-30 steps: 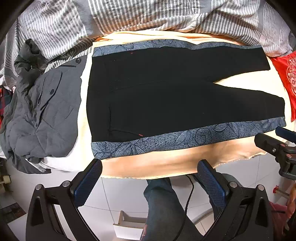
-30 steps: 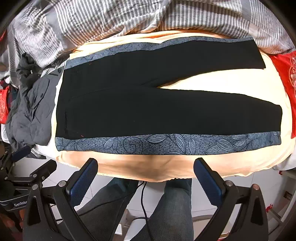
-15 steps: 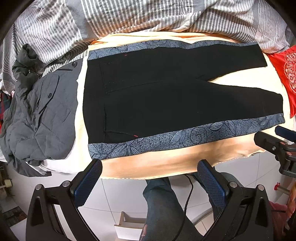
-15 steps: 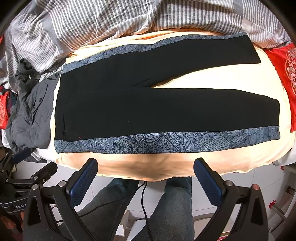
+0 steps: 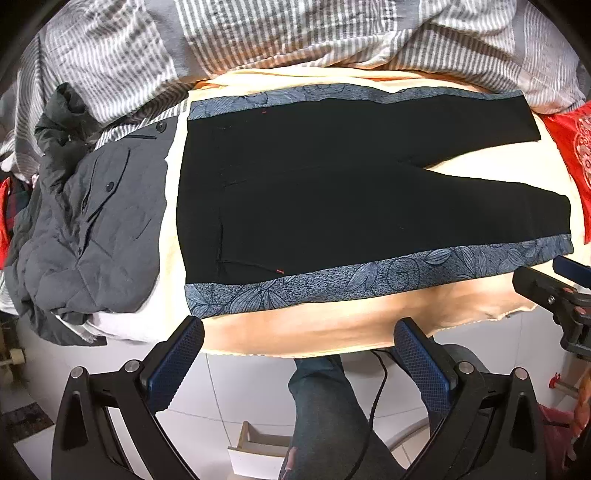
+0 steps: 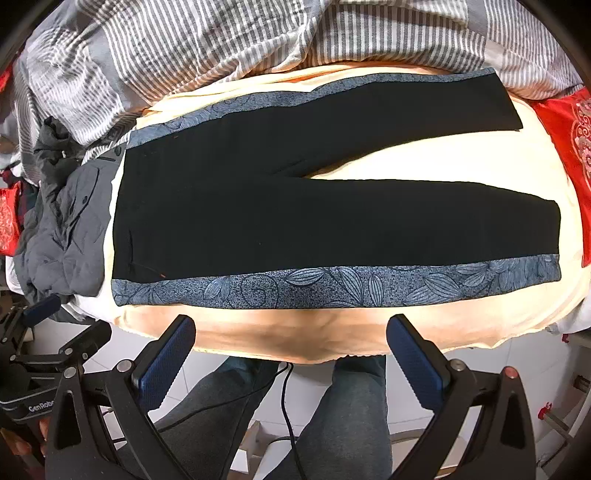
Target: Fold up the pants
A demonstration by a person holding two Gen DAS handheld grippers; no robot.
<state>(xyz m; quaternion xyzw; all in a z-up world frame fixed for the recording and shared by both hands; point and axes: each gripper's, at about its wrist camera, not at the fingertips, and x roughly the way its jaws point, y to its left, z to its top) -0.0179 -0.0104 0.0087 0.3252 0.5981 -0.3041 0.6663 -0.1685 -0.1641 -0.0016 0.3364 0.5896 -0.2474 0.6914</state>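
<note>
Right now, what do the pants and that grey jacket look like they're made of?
The pants look like matte black cloth, lying flat, with blue leaf-print bands along the side edges. The jacket seems quilted, padded fabric: stitched puffy panels, soft creases. Exact fibres can't be told.

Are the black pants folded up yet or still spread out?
Spread out: the black pants lie flat on the bed, both legs apart.

We see the pants [image 5: 332, 206] lying flat across the middle of the frame on the sheet [image 5: 317, 328], waist at the left, legs running right. A jacket [image 5: 85, 229] lies just beside the waist, at the left. Behind, a duvet [image 5: 280, 33] fills the top. Our two grippers sit apart from it all at the bottom.
</note>
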